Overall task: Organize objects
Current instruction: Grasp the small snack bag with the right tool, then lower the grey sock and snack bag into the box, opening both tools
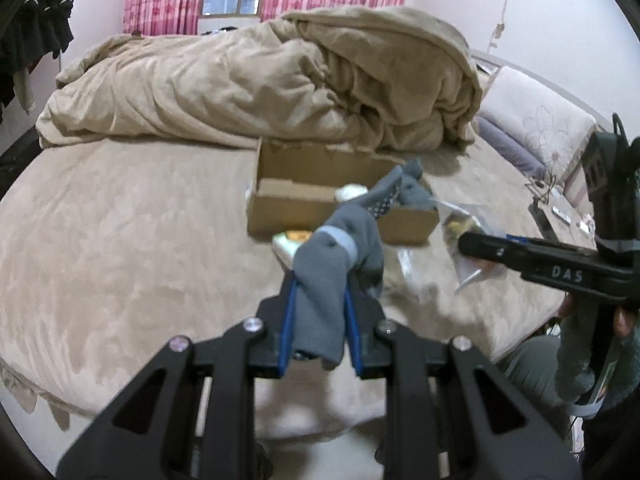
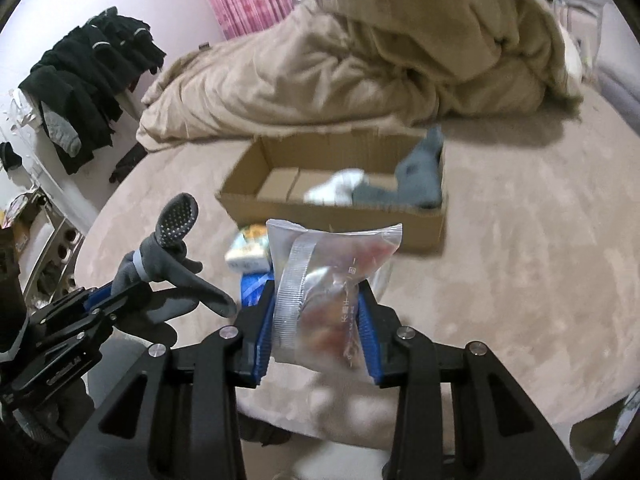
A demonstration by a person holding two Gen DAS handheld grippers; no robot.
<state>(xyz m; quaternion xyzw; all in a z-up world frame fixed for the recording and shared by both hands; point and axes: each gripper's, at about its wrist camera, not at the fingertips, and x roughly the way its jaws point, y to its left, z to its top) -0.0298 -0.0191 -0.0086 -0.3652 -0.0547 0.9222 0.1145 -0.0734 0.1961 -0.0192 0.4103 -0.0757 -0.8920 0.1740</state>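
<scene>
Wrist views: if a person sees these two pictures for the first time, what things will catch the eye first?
Most striking is the grey sock clamped in the left gripper and the clear plastic snack bag clamped in the right gripper, both held above the bed. Just beyond them an open cardboard box sits on the bed, with white and grey socks inside. Behind it lies a big rumpled beige blanket.

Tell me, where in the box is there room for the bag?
The brown cardboard box is bare at its left end, beside the white sock. Its right end is crowded with grey socks. The tan bed right of the box is bare too.
</scene>
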